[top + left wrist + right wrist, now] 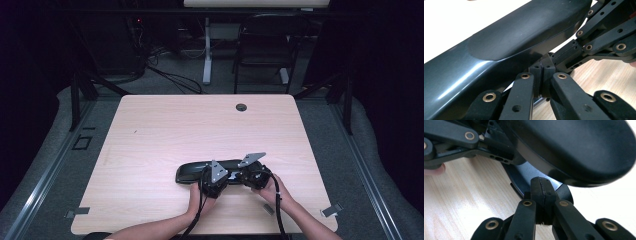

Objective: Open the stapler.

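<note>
Black and glossy, a long curved case [200, 171] is seen lying on the pale wooden table [165, 130], near the middle of its near edge. In the high view its right end is hidden behind the left gripper [214, 186] and the right gripper [254, 178], so that its full outline cannot be made out; what kind of case it is cannot be told. In the left gripper view the case [506, 42] is cut off at both sides, and the jaws are pressed together at its lower edge; whether a thin lip is pinched between them cannot be told. In the right gripper view the rounded end of the case [584, 147] lies just above the jaws, which are likewise drawn together beneath it at a thin dark plate. The other gripper is seen blurred at upper left, touching the case.
</note>
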Demonstrator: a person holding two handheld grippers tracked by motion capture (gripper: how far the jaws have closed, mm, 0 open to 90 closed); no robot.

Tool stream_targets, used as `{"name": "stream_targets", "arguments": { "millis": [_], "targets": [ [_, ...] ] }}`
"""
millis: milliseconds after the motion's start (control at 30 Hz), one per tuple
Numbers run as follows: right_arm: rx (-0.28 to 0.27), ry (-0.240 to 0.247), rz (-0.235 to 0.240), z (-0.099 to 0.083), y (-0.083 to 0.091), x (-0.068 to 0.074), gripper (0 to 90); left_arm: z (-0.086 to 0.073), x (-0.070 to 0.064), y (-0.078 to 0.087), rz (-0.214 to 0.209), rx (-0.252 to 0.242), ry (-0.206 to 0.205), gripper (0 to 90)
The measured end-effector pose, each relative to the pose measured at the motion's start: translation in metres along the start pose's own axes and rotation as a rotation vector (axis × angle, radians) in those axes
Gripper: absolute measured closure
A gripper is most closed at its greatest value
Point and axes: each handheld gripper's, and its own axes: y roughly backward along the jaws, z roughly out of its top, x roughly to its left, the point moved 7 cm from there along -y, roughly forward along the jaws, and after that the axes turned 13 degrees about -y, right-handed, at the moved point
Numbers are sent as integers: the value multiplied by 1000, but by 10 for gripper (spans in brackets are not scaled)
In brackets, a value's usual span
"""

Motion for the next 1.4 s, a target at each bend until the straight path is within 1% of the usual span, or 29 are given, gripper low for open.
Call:
{"name": "stream_targets", "arguments": {
  "millis": [67, 400, 667, 767, 1033, 1100, 1167, 1400],
  "targets": [
    [0, 0, 1, 0, 0, 0, 900, 0, 0, 0, 1, 0, -5, 900],
    [-1, -1, -3, 0, 0, 0, 900, 1, 0, 0, 10, 6, 0, 900],
    [-9, -4, -4, 0, 0, 0, 900, 1, -1, 0, 11, 6, 4, 900],
    [-4, -4, -2, 0, 0, 0, 900, 1, -1, 0, 10, 5, 4, 900],
    [-7, -2, -7, 0, 0, 1, 900, 1, -1, -1, 6, 2, -5, 900],
    [-5, -3, -4, 0, 0, 0, 900, 1, -1, 0, 11, -1, -3, 900],
    [-10, -14, 1, -1, 0, 0, 900, 2, -2, 1, 16, -5, -16, 900],
    [-10, -13, 6, -1, 0, 0, 900, 2, -3, 2, 39, -1, -26, 900]
  ]
}}
